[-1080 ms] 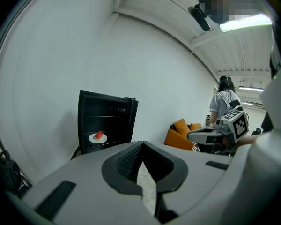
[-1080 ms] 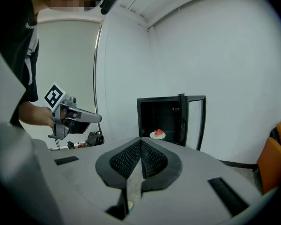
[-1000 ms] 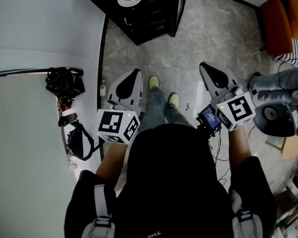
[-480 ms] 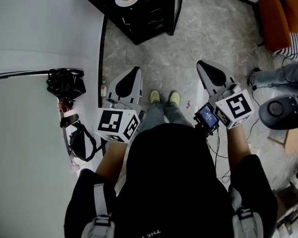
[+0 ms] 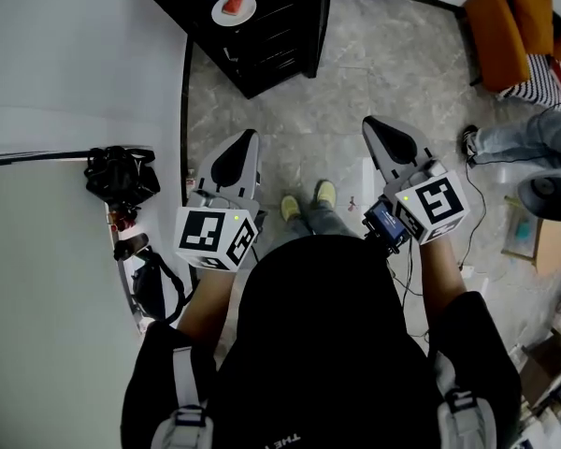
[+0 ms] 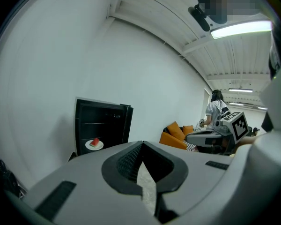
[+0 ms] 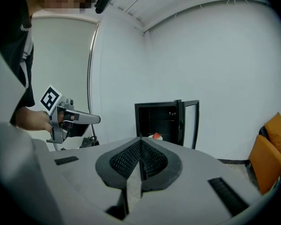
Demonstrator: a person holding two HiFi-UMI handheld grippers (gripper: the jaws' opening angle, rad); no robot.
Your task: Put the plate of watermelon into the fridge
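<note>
Although its door [image 7: 180,125] stands open, the black fridge [image 5: 271,28] already has the plate of watermelon [image 5: 234,8] on a shelf inside, so the placing looks done. Left gripper [image 5: 247,140] and right gripper [image 5: 374,124] are well apart from it, jaws closed together, holding nothing.

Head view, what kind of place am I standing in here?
Probably an office or studio lounge rather than a home kitchen. A small black fridge stands by the wall, and an orange sofa sits across a stone-patterned floor. The left gripper view shows long ceiling strip lights.
</note>
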